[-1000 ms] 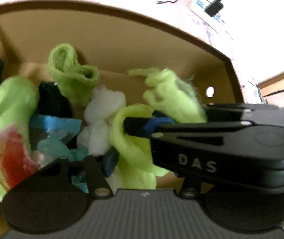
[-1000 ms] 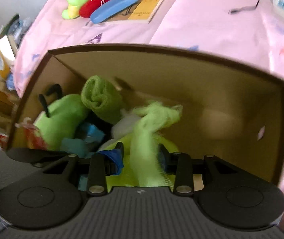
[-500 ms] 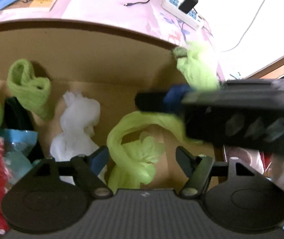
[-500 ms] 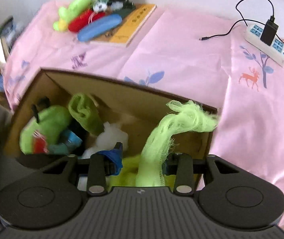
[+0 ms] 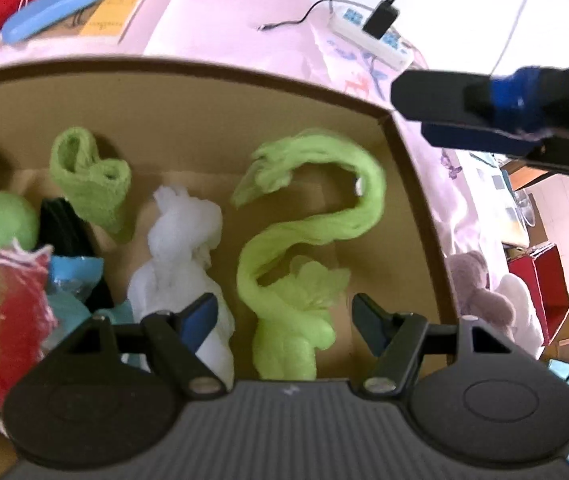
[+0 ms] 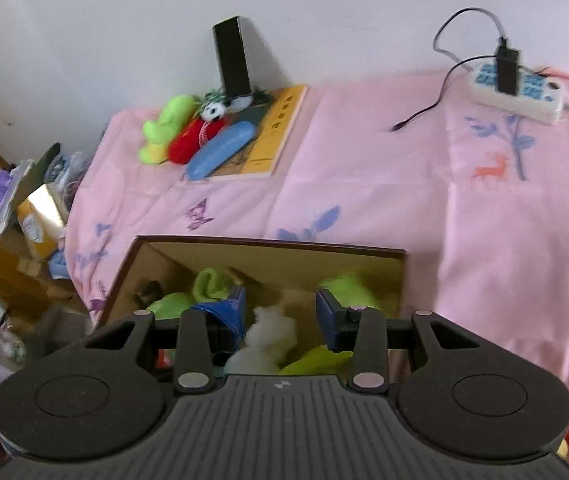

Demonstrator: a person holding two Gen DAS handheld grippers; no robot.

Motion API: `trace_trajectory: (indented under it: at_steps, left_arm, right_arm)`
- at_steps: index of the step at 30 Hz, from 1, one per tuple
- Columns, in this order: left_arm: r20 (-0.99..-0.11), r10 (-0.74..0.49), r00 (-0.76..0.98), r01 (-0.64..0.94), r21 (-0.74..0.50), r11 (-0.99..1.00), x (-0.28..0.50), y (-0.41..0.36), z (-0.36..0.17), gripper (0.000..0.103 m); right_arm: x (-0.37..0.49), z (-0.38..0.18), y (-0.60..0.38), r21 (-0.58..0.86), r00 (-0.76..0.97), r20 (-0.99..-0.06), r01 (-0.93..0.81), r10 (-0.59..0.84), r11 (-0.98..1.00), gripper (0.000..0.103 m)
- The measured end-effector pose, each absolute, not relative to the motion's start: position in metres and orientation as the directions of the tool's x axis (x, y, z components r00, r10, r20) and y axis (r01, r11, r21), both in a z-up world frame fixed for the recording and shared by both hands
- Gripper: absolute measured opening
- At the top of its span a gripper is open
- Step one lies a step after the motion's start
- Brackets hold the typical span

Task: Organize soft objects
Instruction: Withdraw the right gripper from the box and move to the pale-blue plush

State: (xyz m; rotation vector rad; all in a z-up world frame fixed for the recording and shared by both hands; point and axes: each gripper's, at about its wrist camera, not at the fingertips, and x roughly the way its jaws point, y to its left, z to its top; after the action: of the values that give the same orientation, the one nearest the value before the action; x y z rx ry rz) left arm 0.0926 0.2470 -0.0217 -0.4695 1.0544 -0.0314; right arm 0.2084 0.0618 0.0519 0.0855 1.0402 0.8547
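— Right, where is the lime-green cloth [image 5: 304, 240]?

— Down in the cardboard box [image 5: 212, 80], at its three o'clock side, curled beside the white fluff [image 5: 180, 240] and free of both tools.

— And the fingers?

— The left gripper [image 5: 284, 312] is spread, the cloth's tail between its fingers but unpressed. The right gripper [image 6: 280, 308] is released and empty, above the box.

— So the drop looks done?

— I'd judge so. Next comes a reach toward twelve o'clock for the plush toys [image 6: 180, 132] on the pink counter [image 6: 364, 200].
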Motion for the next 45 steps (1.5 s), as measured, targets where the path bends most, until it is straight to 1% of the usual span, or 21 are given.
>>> trace_trajectory:
  at_steps: [2, 4, 8, 11, 16, 19, 24, 29, 33, 39, 42, 45]
  left_arm:
    - [-0.820, -0.231, 0.524, -0.184, -0.374, 0.909, 0.089, 0.245, -0.013, 0.070]
    - [-0.811, -0.209, 0.547, -0.172, -0.354, 0.919, 0.083, 0.244, -0.002, 0.070]
    - [-0.784, -0.150, 0.602, -0.156, -0.300, 0.941, 0.069, 0.237, 0.021, 0.070]
    - [-0.769, -0.082, 0.634, -0.162, -0.236, 0.958, 0.058, 0.229, 0.035, 0.070]
    - [-0.751, 0.011, 0.660, -0.176, -0.141, 0.974, 0.039, 0.213, 0.050, 0.070]
    - [-0.739, 0.059, 0.671, -0.187, -0.092, 0.978, 0.030, 0.204, 0.055, 0.070]
    - [-0.720, 0.120, 0.684, -0.209, -0.036, 0.977, 0.015, 0.190, 0.061, 0.071]
    - [-0.694, 0.205, 0.690, -0.245, 0.043, 0.969, 0.001, 0.174, 0.059, 0.071]
    - [-0.689, 0.243, 0.682, -0.265, 0.076, 0.961, -0.009, 0.166, 0.053, 0.071]
    - [-0.684, 0.285, 0.671, -0.289, 0.114, 0.951, -0.022, 0.156, 0.045, 0.072]
    - [-0.676, 0.303, 0.672, -0.295, 0.132, 0.946, -0.028, 0.152, 0.043, 0.074]
    - [-0.669, 0.322, 0.670, -0.304, 0.149, 0.941, -0.033, 0.147, 0.042, 0.080]
  right_arm:
    - [0.206, 0.051, 0.050, 0.486, 0.236, -0.697, -0.540, 0.677, 0.688, 0.022]
    - [0.202, 0.050, 0.042, 0.490, 0.268, -0.688, -0.514, 0.674, 0.704, 0.022]
    - [0.181, 0.055, 0.030, 0.467, 0.359, -0.659, -0.494, 0.662, 0.733, 0.022]
    - [0.166, 0.060, 0.022, 0.451, 0.423, -0.627, -0.489, 0.655, 0.747, 0.022]
    - [0.132, 0.066, 0.013, 0.402, 0.525, -0.568, -0.494, 0.633, 0.771, 0.022]
    - [0.112, 0.066, 0.009, 0.386, 0.559, -0.540, -0.500, 0.629, 0.775, 0.022]
    - [0.088, 0.064, 0.001, 0.365, 0.616, -0.511, -0.476, 0.599, 0.800, 0.022]
    - [0.068, 0.053, -0.012, 0.413, 0.646, -0.483, -0.427, 0.591, 0.804, 0.023]
    - [0.056, 0.044, -0.022, 0.423, 0.674, -0.485, -0.378, 0.558, 0.824, 0.024]
    - [0.034, 0.038, -0.034, 0.433, 0.713, -0.455, -0.346, 0.533, 0.832, 0.024]
    - [0.023, 0.037, -0.036, 0.413, 0.721, -0.446, -0.360, 0.531, 0.836, 0.024]
    - [0.016, 0.034, -0.037, 0.401, 0.712, -0.450, -0.378, 0.539, 0.834, 0.024]
